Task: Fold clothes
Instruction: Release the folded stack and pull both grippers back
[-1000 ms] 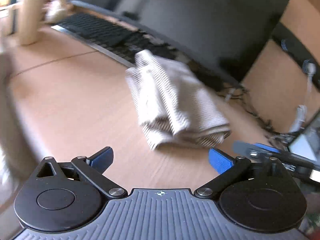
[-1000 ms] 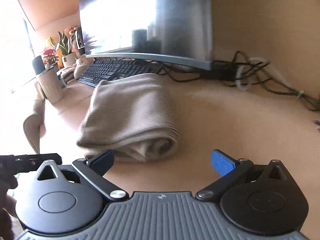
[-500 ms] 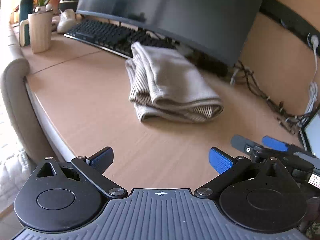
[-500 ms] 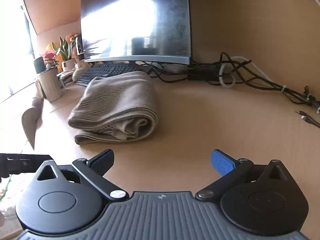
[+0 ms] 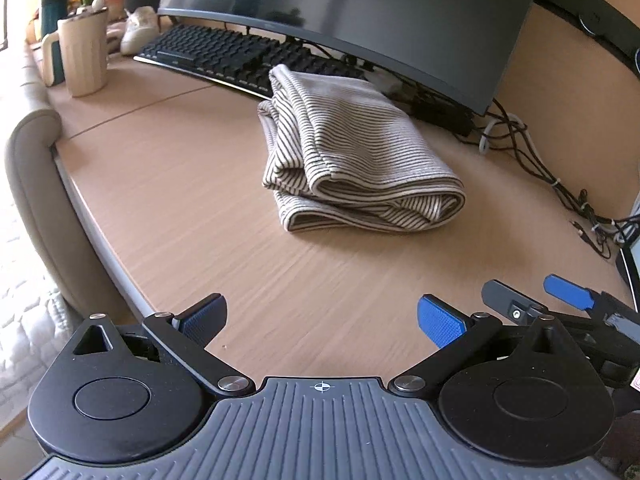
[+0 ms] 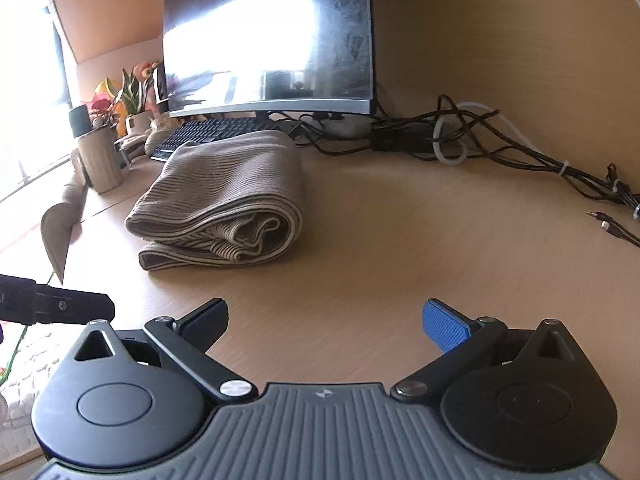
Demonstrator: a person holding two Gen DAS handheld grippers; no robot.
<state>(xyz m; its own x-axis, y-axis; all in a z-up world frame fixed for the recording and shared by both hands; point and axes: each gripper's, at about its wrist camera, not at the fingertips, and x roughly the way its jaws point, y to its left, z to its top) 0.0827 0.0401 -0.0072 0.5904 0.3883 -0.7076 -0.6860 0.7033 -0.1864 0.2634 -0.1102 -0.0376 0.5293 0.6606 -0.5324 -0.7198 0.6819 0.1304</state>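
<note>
The left gripper (image 5: 322, 318) hangs released, its blue pads spread wide over bare desk (image 5: 168, 184), nothing between them. The right gripper (image 6: 326, 322) is likewise spread and empty. Ahead of the left jaws, well apart, lies the folded striped garment (image 5: 352, 160); from the right jaws it sits ahead and to the left. Beyond it stand a keyboard (image 5: 236, 56) and monitor (image 5: 360, 12). Cables (image 6: 480, 140) trail ahead-right of the right jaws.
</note>
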